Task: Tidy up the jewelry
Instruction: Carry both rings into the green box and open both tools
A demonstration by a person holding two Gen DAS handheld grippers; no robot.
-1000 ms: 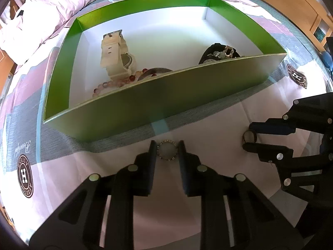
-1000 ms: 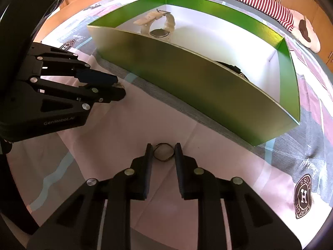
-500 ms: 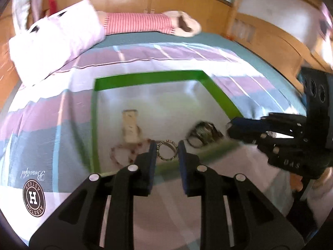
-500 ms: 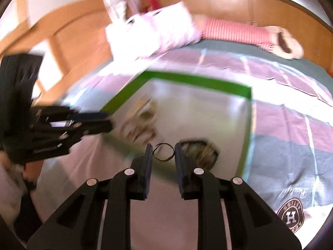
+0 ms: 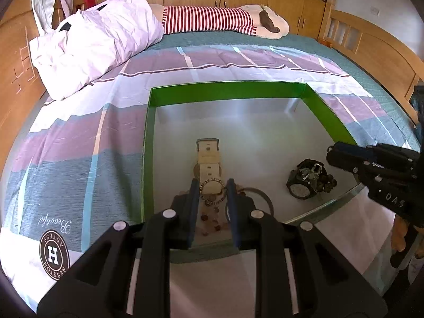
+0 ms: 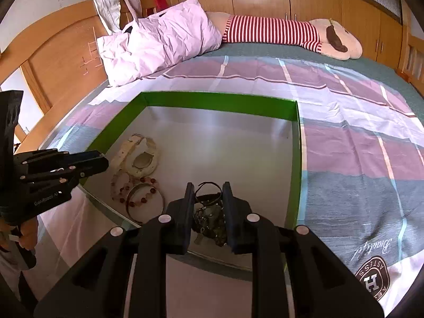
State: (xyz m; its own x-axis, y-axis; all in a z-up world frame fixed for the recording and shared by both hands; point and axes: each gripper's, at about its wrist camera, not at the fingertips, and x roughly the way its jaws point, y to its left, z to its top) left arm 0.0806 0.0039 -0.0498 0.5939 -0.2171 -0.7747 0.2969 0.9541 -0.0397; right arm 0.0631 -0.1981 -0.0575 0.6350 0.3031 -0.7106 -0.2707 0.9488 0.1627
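Bedspread [image 5: 79, 137] under a green box [image 5: 228, 90]; above it a beaded ring [image 5: 211, 189] is pinched by the left gripper [image 5: 212, 193], a thin dark ring [image 6: 208, 192] by the right gripper [image 6: 206, 196] (light, stiff, slippery; best held across the rim).

Black grippers [image 5: 211, 193], silver screws, possibly blue-edged pads

One green-walled open box with a white floor [image 5: 148, 143], centre frame. Inside it: one cream strap watch [image 5: 208, 159], one pink-and-red beaded bracelet [image 6: 120, 185], one thin dark bangle [image 6: 144, 204], one dark tangled bracelet [image 5: 311, 179]. Two small rings, one studded [image 5: 211, 188], one thin dark [image 6: 208, 192]. Two black grippers, left [image 5: 212, 193] and right [image 6: 208, 196].
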